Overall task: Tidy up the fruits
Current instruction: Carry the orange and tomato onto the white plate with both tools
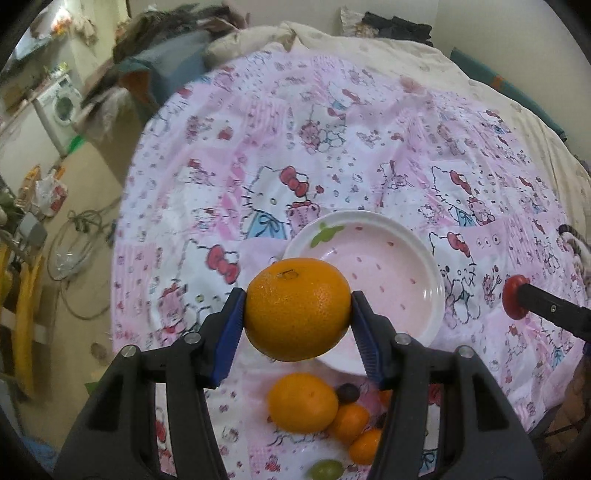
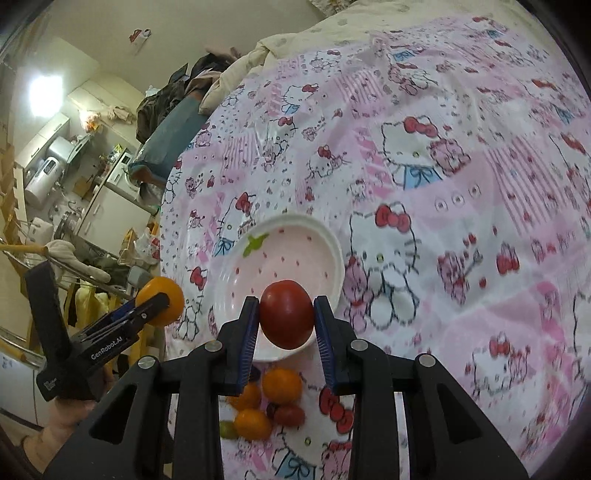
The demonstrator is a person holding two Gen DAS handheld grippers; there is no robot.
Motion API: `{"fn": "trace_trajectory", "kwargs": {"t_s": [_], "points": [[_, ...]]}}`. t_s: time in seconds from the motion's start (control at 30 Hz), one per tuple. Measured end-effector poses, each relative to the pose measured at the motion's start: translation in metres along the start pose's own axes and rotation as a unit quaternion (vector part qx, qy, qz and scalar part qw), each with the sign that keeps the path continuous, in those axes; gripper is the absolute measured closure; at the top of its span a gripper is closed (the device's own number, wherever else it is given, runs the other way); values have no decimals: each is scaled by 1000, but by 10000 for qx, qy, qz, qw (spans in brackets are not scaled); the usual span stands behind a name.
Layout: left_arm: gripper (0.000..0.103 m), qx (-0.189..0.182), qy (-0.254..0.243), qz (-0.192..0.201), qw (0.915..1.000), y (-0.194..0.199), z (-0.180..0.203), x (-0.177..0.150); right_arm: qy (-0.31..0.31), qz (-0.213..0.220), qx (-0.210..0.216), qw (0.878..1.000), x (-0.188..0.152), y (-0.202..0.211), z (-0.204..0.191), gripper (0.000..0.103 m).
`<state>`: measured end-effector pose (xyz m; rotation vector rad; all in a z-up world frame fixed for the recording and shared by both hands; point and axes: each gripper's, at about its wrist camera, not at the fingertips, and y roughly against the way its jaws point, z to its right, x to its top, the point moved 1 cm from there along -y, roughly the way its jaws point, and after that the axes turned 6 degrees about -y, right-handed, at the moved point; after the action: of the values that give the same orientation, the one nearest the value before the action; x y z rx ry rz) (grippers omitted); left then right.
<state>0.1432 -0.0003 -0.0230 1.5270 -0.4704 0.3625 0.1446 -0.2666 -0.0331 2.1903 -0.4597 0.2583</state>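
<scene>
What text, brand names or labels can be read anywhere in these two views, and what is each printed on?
"GenRobot.AI": white lettering on the black body of the left gripper, seen in the right wrist view.
A small white mark lower on the same body: too small to read.
The tablecloth carries only cartoon cat pictures, no legible words.
A red-and-white paper on the wall: too blurred to read.

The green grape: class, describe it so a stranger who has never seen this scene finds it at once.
Start at the pink plate on the cartoon-cat bedspread. Just on the camera's side of it lies a small heap of fruit. At the heap's near edge sits the green grape, the only pale green piece among oranges and dark fruits.
</scene>
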Motion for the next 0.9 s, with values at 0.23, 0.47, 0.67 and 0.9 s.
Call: {"fn": "trace_trajectory", "kwargs": {"t_s": [0.23,0.47,0.67,0.9], "points": [[51,16,-196,-132,9997,-33,4,18,124,-71,-45,9999,25,-25,-2,71],[51,-151,-610,-156,9979,-64,18,27,193,-350,-126,9991,43,-68,-3,71],[51,-155,-949,-211,9951,-88,31,34,212,-582,-174,9979,55,-104,-1,71],[51,-199,-970,-319,9946,-107,33,35,137,-718,-240,9970,61,-121,8,71]]}}
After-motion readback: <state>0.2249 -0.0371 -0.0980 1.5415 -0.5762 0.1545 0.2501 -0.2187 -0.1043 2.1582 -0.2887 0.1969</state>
